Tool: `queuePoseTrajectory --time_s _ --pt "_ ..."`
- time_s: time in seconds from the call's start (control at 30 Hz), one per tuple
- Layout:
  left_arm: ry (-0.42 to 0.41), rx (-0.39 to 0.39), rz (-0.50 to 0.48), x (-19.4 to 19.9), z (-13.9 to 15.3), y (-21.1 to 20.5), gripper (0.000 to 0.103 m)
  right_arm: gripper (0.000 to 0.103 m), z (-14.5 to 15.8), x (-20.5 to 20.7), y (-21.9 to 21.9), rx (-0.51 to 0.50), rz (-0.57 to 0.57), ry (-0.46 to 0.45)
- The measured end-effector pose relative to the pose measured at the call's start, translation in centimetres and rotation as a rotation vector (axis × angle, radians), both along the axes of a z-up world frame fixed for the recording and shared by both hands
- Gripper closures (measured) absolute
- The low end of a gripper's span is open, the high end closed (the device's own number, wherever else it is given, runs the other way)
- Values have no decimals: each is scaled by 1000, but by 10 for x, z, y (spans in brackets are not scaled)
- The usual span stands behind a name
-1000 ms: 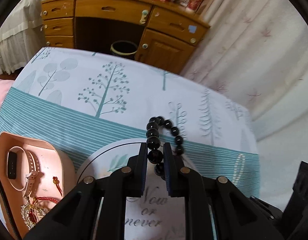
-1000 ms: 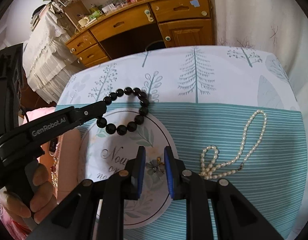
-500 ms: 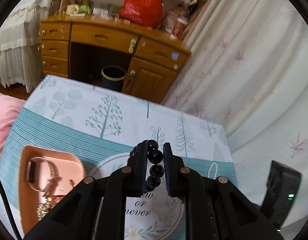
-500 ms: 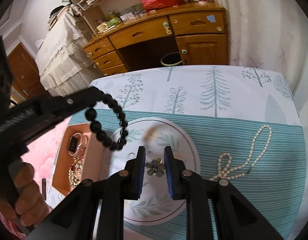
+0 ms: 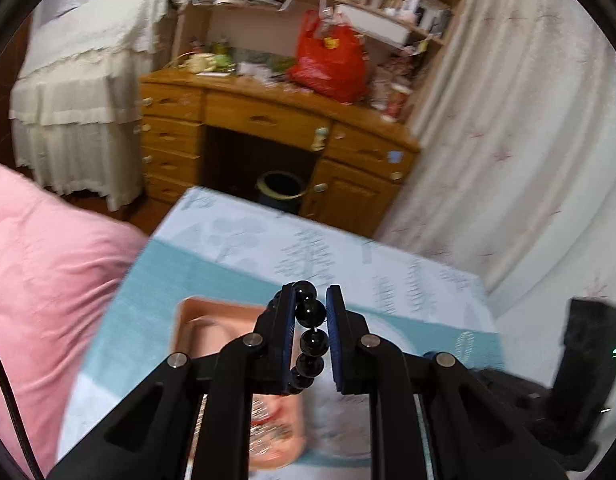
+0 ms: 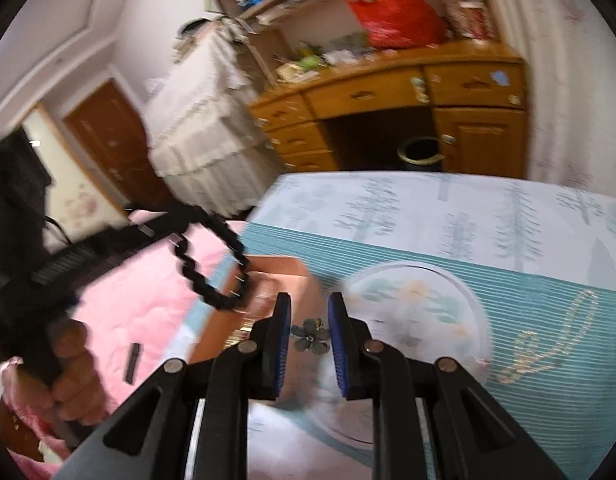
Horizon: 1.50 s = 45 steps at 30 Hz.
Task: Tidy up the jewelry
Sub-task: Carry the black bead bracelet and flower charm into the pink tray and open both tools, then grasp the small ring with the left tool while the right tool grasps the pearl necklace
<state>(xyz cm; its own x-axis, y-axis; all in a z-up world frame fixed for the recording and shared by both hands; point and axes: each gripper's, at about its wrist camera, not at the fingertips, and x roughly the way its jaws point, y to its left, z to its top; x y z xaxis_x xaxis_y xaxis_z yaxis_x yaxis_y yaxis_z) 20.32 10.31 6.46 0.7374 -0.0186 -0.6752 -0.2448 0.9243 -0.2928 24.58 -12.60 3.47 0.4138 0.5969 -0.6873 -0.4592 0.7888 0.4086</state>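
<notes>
My left gripper (image 5: 311,340) is shut on a black bead bracelet (image 5: 309,334) and holds it in the air over the pink tray (image 5: 196,320). In the right wrist view the bracelet (image 6: 212,264) hangs from the left gripper above the tray (image 6: 284,276). My right gripper (image 6: 309,340) is shut on a small grey flower brooch (image 6: 311,338) and holds it above the table near the tray's right edge. A pearl necklace (image 6: 547,340) lies on the striped cloth to the right. Both views are blurred by motion.
A round white plate (image 6: 447,292) with a leaf print sits on the teal striped tablecloth (image 6: 527,248). A pink quilt (image 5: 48,264) lies left of the table. A wooden desk (image 5: 268,120) and a dark bin (image 5: 280,190) stand beyond the table.
Both grippers have risen and swung left. The bracelet has gone from the round plate to above the pink tray. The brooch has stayed between the right fingers.
</notes>
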Motion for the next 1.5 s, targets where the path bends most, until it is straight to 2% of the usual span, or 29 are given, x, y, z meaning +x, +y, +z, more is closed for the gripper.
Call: queuePoseTrajectory --time_s 0.17,0.43,0.5,0.57,0.7,0.77,0.9,1.03,1.1,1.2,1.33,1.5 --pt "59 -5 44 -20 -15 23 90 84 1 -13 38 74 116 1" --pt "159 35 76 -35 -34 37 90 84 -27 -22 92 3 217 63" --pt "202 27 96 -36 -41 42 88 79 -35 -20 98 -8 217 100" --pt "229 28 115 -36 -43 46 71 68 -44 -18 103 -52 214 144" --pt "215 47 141 -39 -37 46 62 68 -44 -17 98 -65 188 149" --pt "208 47 135 -38 -33 43 51 68 -39 -17 94 -61 183 142" --pt "206 82 98 -33 -28 27 47 68 -33 -13 81 -110 129 108" --pt "183 94 19 -21 -22 0 38 68 -31 1 51 -161 42 124" --pt "168 103 -20 -13 -19 -17 36 68 -30 8 31 -206 -17 125" --pt "145 112 -90 2 -17 -46 34 68 -29 19 -14 -294 -169 118" --pt "105 144 -206 24 -26 -95 26 67 -38 33 -73 -285 -333 182" --pt "116 178 -356 46 -60 -149 26 67 -62 43 -135 -294 -512 297"
